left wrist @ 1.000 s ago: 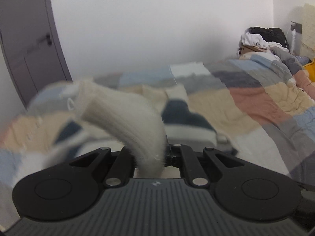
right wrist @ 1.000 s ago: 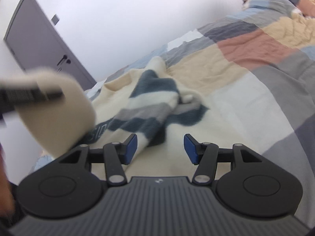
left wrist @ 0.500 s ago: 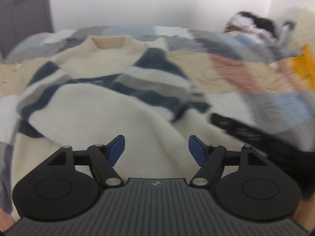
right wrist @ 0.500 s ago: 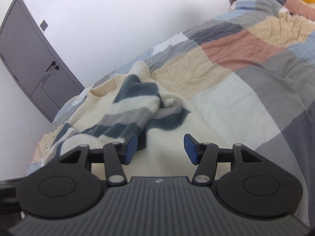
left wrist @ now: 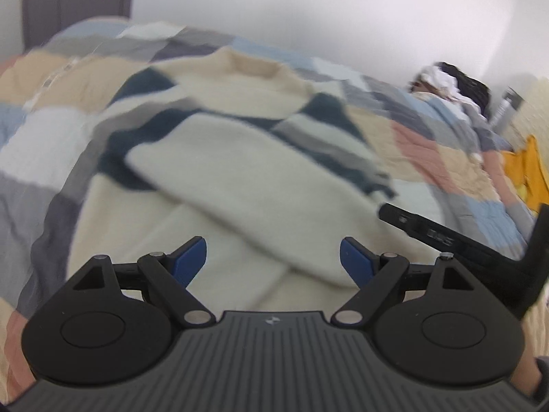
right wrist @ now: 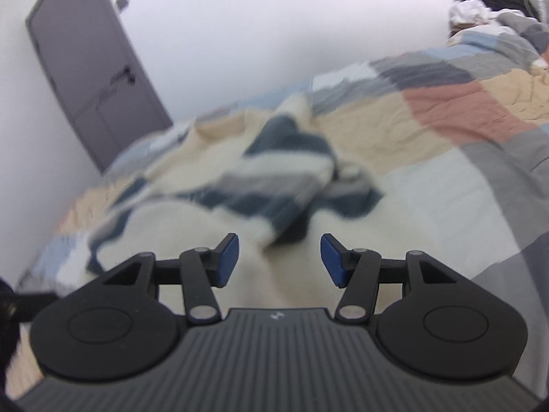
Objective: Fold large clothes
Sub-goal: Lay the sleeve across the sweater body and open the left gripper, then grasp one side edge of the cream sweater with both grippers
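- Item: one cream fleece sweater with navy and grey stripes (left wrist: 260, 158), lying flat on the patchwork quilted bed (left wrist: 442, 158), directly ahead of your left gripper (left wrist: 273, 257) and ahead-left of your right gripper (right wrist: 279, 261).
- Left fingers (left wrist: 192, 261): wide and opening further, blue pads clear of the cloth; a cream sleeve end lies below and between them, not pinched.
- Right fingers (right wrist: 226, 257): at a middling gap, nothing clamped; the cream body of the sweater lies under them.
- Done, by your reading of the layout: both sleeves look brought in over the body. One cream sleeve runs diagonally across the chest toward your left fingers; the striped one lies bunched just beyond your right fingers.
- Left to do, as a judgement: the striped sleeve wants flattening, then the hem must come up toward the collar (left wrist: 254, 65), which is at the far end from both sets of fingers. The lengthwise fold is not yet made.
- Condition: thick, fuzzy pile, soft edges; likely to hold a fold loosely and slide on itself. Motion blur hides finer wrinkles.
- Also present: a heap of dark and white clothes (left wrist: 449, 82) well beyond your fingers at the bed's far right, a yellow garment (left wrist: 525, 168), a grey door (right wrist: 92, 79).
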{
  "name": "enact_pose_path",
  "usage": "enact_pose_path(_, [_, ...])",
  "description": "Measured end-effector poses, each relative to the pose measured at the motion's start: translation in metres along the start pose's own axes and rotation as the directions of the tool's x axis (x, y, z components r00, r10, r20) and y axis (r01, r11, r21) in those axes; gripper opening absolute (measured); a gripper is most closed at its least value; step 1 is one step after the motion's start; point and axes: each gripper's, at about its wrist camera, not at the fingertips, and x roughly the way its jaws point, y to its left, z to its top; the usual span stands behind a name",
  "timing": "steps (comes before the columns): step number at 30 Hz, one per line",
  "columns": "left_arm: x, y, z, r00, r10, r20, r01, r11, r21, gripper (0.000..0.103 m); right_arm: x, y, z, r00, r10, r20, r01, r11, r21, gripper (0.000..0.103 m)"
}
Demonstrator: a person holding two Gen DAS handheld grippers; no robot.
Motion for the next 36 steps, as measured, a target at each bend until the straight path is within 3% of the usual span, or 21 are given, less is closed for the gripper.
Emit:
enact_pose_path(3, [0.017, 0.025, -0.002, 1.0, 0.012, -0.013, -0.012, 0.999, -0.037, 0.088, 0.011, 0.012, -0.005, 1.0, -0.012, -0.029, 0.011, 0.999, -0.033, 0.073])
enact_pose_path(9, [0.037, 0.05, 0.003, 0.998, 0.066, 0.012, -0.065, 0.997, -0.044, 0.088, 0.039, 0.018, -0.011, 0.993, -0.049, -0.11, 0.045, 0.998, -0.044, 0.072])
enact_pose_path(11, [0.038, 0.057, 0.005, 0.994, 0.097, 0.038, -0.096, 0.994, -0.047, 0.088, 0.042, 0.017, -0.013, 0.992, -0.03, -0.124, 0.025, 0.999, -0.044, 0.064])
enact_pose_path(13, [0.041, 0.063, 0.006, 0.993, 0.114, 0.037, -0.111, 0.992, -0.06, 0.088, 0.041, 0.019, -0.013, 0.991, -0.006, -0.134, -0.002, 0.998, -0.056, 0.048])
enact_pose_path(16, [0.045, 0.076, 0.007, 0.996, 0.085, 0.01, -0.084, 0.99, -0.118, 0.088, 0.037, 0.026, -0.011, 0.991, 0.014, -0.131, -0.026, 0.996, -0.088, 0.023])
enact_pose_path(17, [0.047, 0.08, 0.007, 0.997, 0.076, 0.002, -0.075, 0.988, -0.136, 0.088, 0.036, 0.029, -0.011, 0.992, 0.019, -0.128, -0.032, 0.994, -0.101, 0.02])
enact_pose_path(25, [0.041, 0.091, 0.008, 0.998, 0.067, 0.005, -0.064, 0.974, -0.216, 0.088, 0.027, 0.029, -0.003, 0.996, 0.037, -0.082, -0.047, 0.992, -0.12, 0.012])
enact_pose_path(30, [0.037, 0.1, 0.007, 0.996, 0.09, 0.028, -0.081, 0.969, -0.234, 0.088, 0.021, 0.03, -0.001, 0.999, -0.026, -0.038, 0.02, 0.987, -0.161, 0.011])
enact_pose_path(33, [0.046, 0.112, 0.007, 0.997, 0.081, -0.001, -0.077, 0.953, -0.292, 0.088, 0.033, 0.02, -0.004, 0.993, -0.083, -0.078, 0.073, 0.989, -0.128, 0.012])
enact_pose_path(36, [0.056, 0.125, 0.005, 0.996, 0.078, -0.039, -0.087, 0.93, -0.358, 0.088, 0.046, 0.01, -0.01, 0.986, -0.089, -0.141, 0.079, 0.994, -0.078, 0.014])
